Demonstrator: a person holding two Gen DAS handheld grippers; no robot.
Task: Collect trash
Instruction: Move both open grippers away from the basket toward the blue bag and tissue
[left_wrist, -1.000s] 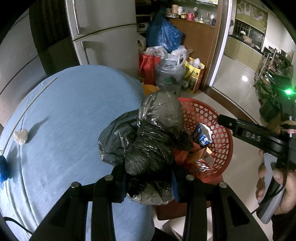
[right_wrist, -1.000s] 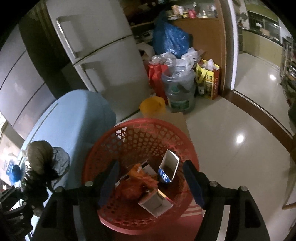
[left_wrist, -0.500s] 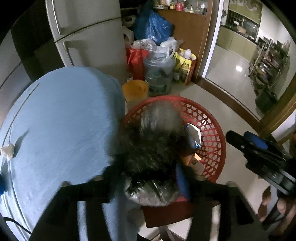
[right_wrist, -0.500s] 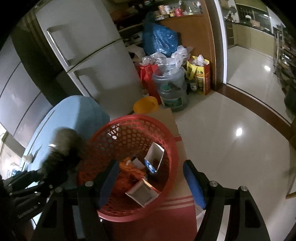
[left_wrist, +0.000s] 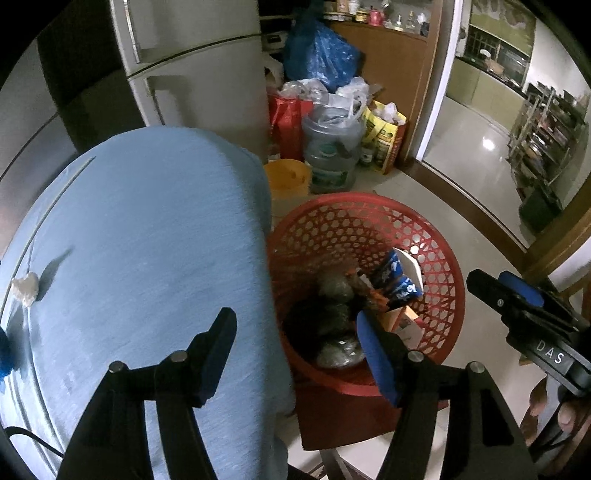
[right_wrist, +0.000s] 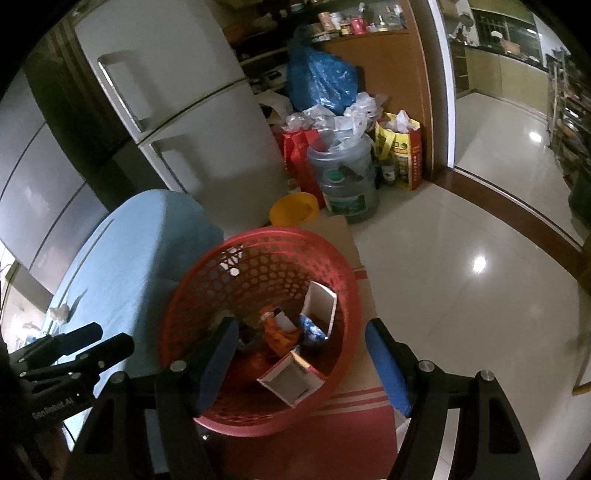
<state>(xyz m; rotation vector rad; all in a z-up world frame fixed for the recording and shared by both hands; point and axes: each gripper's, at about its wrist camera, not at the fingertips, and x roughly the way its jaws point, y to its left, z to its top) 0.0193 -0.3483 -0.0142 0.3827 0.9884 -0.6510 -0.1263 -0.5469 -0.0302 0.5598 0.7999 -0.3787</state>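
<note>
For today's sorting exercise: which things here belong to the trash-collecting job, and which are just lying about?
Job:
red basket
black bag inside it
crumpled tissue on the blue tablecloth
left gripper, open

Lying about:
fridge
water jug
yellow bucket
blue sack

Trash in the red basket, one bit still out.
You've got a crumpled black plastic bag lying at the basket's bottom, left side, w/ an open blue-white carton tilted just right of it, orange wrapper btwn. White paper wad lies well left of basket, on the blue cloth.
</note>
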